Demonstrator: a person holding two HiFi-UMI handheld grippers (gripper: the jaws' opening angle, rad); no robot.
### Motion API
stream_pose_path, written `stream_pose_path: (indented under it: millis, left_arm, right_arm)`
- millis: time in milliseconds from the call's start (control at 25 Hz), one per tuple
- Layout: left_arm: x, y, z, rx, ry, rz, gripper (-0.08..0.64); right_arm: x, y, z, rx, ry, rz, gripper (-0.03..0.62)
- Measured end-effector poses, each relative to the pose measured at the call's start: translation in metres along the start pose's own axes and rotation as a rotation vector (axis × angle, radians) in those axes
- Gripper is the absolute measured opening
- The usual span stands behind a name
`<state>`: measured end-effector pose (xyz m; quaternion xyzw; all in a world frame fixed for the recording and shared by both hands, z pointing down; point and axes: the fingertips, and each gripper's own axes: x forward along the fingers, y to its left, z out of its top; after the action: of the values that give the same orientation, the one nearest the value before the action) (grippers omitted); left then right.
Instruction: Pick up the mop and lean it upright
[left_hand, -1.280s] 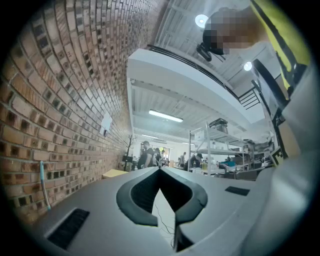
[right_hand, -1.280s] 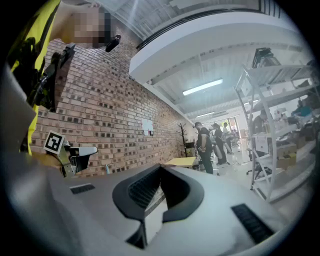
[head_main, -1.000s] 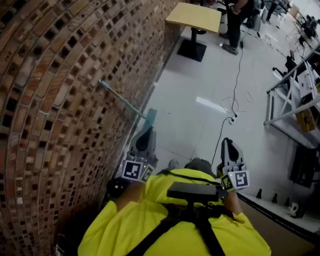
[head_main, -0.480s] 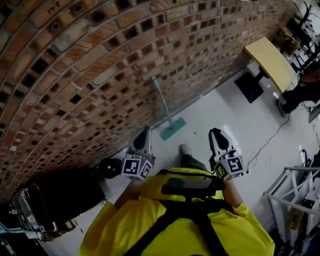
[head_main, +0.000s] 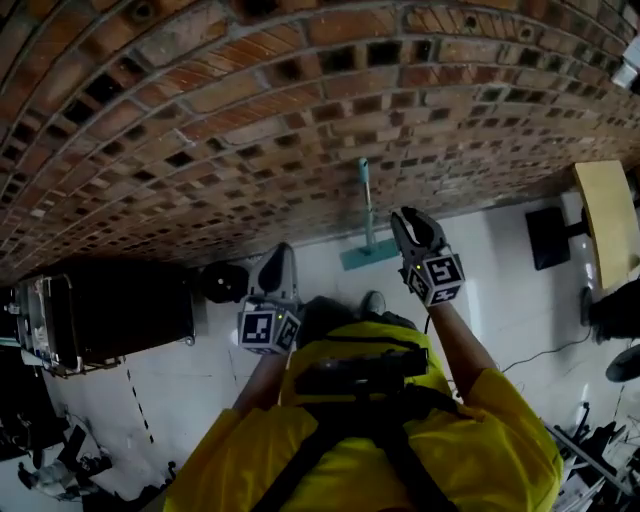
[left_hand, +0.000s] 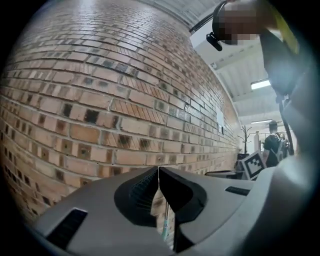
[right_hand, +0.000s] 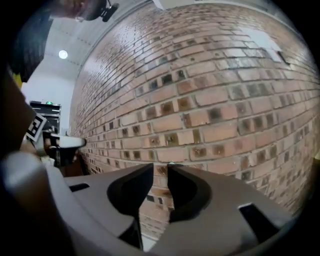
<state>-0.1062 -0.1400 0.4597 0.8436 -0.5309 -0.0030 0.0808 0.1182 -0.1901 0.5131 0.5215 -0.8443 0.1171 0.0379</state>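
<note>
Brick wall fills the upper half of the head view, with pale floor below it. At 12 o'clock from the person, the mop stands upright, its teal handle leaning on the bricks and its flat teal head on the floor at the foot of the wall. The right gripper is just beside the handle, at its 3 o'clock. In the right gripper view its fingers are moving apart, with nothing between them and only brick showing through the gap. The left gripper sits lower, at 8 o'clock of the mop head and clear of it. Its fingers are pressed together at the tips and hold nothing, and a strip of teal handle shows beyond them. A black case stands against the wall at 9 o'clock.
</note>
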Motion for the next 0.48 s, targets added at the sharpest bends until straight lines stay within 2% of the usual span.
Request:
stream_pose_path:
  millis: [120, 160, 240, 360, 480]
  left_arm:
    - [-0.009, 0.008, -0.006, -0.002, 0.017, 0.059, 0.002]
    - [-0.012, 0.011, -0.009, -0.004, 0.025, 0.077, 0.002]
    - [-0.018, 0.018, -0.008, -0.012, 0.005, 0.126, 0.002]
    - [-0.03, 0.031, -0.015, -0.03, 0.006, 0.181, 0.002]
    - [-0.032, 0.038, -0.022, -0.045, 0.026, 0.202, 0.002]
  right_arm:
    - [0.058, -0.01, -0.027, -0.026, 0.043, 0.017, 0.095]
    - [0.077, -0.014, -0.036, -0.036, 0.063, 0.019, 0.126]
    - [0.11, -0.024, -0.055, -0.043, 0.106, 0.014, 0.141]
    - [0.144, -0.037, -0.08, -0.047, 0.171, -0.028, 0.141]
    - [0.166, -0.043, -0.09, -0.033, 0.186, -0.054, 0.141]
